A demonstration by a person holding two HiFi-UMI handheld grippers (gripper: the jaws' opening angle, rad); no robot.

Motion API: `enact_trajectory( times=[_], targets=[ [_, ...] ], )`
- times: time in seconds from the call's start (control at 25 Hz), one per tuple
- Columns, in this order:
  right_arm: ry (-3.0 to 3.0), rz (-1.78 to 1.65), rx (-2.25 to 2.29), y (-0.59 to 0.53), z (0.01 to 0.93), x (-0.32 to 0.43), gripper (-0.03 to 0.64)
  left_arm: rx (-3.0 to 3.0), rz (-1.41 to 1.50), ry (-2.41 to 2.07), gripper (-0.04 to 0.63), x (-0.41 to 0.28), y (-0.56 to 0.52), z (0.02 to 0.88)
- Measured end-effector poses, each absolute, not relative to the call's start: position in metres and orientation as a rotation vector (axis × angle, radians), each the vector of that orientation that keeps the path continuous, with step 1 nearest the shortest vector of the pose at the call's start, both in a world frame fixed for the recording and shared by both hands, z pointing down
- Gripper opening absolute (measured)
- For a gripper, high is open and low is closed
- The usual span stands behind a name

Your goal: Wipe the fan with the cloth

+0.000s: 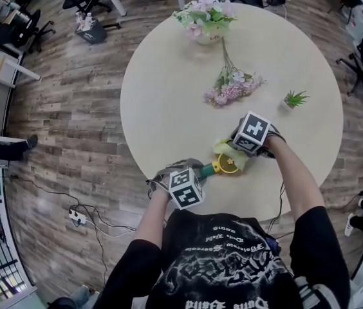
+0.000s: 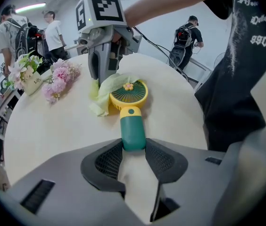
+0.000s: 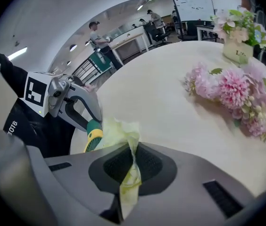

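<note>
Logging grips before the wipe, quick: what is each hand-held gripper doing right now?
Left hand-held gripper: closed on the green fan handle.
Right hand-held gripper: closed on the yellow-green cloth.

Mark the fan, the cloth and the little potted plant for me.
fan (image 2: 132, 132), left gripper view, on its green handle.
cloth (image 3: 119, 132), right gripper view, on the bunched yellow-green fabric.
potted plant (image 1: 295, 98), head view, on its leaves.
</note>
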State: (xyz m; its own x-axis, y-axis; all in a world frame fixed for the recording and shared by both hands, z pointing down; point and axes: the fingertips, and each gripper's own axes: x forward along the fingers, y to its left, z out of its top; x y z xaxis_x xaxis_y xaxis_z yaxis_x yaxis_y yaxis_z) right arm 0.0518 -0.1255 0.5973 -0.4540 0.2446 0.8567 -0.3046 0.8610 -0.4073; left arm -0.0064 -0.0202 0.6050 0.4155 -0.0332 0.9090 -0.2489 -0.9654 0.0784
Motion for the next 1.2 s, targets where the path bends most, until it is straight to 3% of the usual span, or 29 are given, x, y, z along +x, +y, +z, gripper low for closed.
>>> enact_trajectory(
  times=[0.56,1.04,1.2],
  targets=[
    [-1.796,0.473,-0.263,-0.081,0.603,0.003,0.023,2.503,1.628,-0.193,0.170,-0.001,-0.024,0.607],
    [-1.880,0.561,-0.052,-0.079,0.598,-0.016,0.021,2.444,1.432,-0.422,0.170,0.002,-0.028,0.607],
    [-1.918,0.682,0.115,-0.083,0.594,-0.022,0.021,2.358,1.322,-0.563,0.143,0.001,-0.035,0.607]
  ],
)
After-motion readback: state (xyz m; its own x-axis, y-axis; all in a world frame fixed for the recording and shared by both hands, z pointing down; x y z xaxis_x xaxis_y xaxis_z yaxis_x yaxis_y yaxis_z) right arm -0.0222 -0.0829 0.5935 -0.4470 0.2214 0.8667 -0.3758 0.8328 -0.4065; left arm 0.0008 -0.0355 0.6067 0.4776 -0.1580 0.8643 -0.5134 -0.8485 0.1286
